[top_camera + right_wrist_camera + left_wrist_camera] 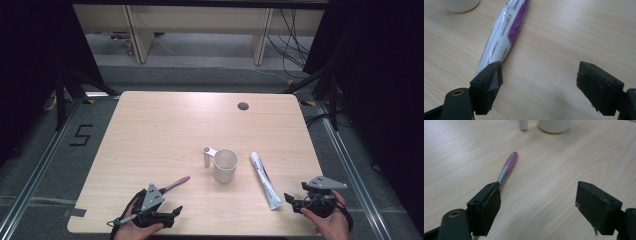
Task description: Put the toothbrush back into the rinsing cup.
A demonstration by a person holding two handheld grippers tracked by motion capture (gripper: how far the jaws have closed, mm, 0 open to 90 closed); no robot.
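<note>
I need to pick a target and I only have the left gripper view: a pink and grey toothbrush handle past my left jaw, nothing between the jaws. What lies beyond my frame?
Observer: A white cup with a handle stands mid-table, upright.
Operator: Anything right of it?
Observer: A toothpaste tube lies flat right of the cup, apart from it.
Operator: Where is the other gripper?
Observer: The right gripper sits at the table's near right edge, jaws open, beside the tube's near end.
</note>
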